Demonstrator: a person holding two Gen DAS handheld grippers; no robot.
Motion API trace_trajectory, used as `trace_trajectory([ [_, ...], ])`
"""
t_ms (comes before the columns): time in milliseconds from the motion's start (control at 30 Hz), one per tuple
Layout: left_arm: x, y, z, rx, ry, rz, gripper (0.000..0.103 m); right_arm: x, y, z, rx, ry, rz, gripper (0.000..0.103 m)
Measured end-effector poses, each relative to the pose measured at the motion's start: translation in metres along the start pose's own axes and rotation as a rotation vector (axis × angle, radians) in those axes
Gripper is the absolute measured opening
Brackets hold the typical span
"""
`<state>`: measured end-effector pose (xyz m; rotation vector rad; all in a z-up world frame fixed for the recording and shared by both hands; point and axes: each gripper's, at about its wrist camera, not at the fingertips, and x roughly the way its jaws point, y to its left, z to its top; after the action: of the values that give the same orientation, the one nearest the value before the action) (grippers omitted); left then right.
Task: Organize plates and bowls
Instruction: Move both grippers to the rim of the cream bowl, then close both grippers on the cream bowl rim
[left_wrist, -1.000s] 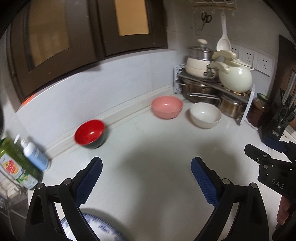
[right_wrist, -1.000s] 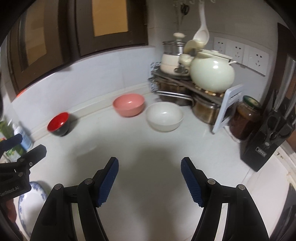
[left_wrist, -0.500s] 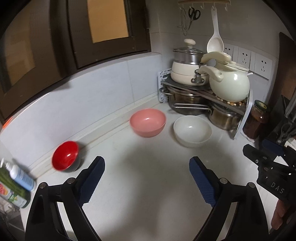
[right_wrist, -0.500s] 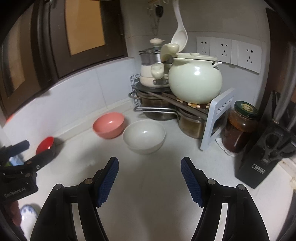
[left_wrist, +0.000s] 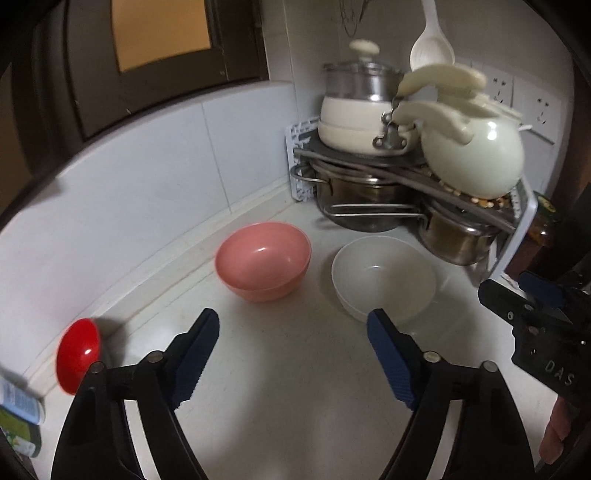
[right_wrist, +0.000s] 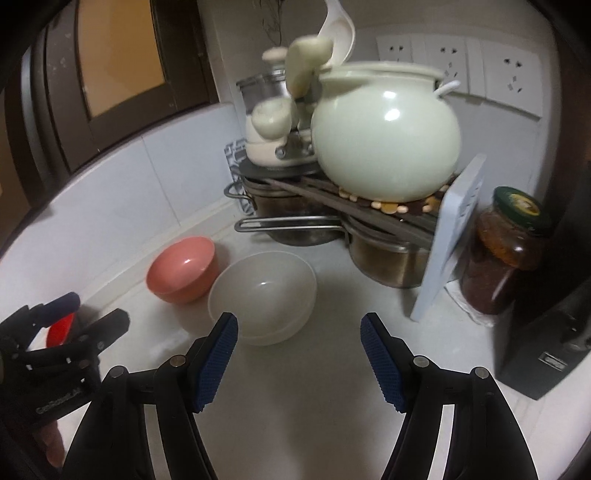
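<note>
A pink bowl (left_wrist: 263, 261) (right_wrist: 181, 269) and a white bowl (left_wrist: 384, 277) (right_wrist: 263, 295) sit side by side on the white counter near the corner rack. A red bowl (left_wrist: 78, 354) (right_wrist: 59, 331) stands further left by the wall. My left gripper (left_wrist: 292, 328) is open and empty, just short of the gap between the pink and white bowls. My right gripper (right_wrist: 299, 332) is open and empty too, its left finger close to the white bowl's near rim. Each gripper shows at the edge of the other's view.
A metal corner rack (right_wrist: 332, 210) holds steel pots below and a pale green pot (right_wrist: 384, 140) and a lidded cream pot (left_wrist: 358, 110) on top. A jar (right_wrist: 506, 254) and a black knife block (right_wrist: 546, 332) stand right. Bottles (left_wrist: 18, 406) sit far left.
Both grippers have moved forward and to the right, toward the corner. The pink and white bowls are now much closer. The patterned plate seen below earlier has left both views.
</note>
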<state>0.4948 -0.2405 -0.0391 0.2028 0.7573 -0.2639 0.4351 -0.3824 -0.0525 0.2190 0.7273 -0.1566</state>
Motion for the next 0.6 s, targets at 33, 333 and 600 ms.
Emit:
trace_trajectory([
  [33, 0.009, -0.001, 0.001, -0.003, 0.011, -0.007, 0.078, 0.007, 0.002, 0.0, -0.009, 0.006, -0.006, 0.07],
  [333, 0.066, -0.013, 0.008, -0.033, 0.056, -0.055, 0.068, 0.061, 0.002, -0.001, -0.049, 0.075, -0.01, 0.06],
  [600, 0.104, -0.025, 0.011, 0.01, 0.098, -0.069, 0.058, 0.094, -0.006, -0.006, -0.046, 0.119, -0.013, 0.051],
])
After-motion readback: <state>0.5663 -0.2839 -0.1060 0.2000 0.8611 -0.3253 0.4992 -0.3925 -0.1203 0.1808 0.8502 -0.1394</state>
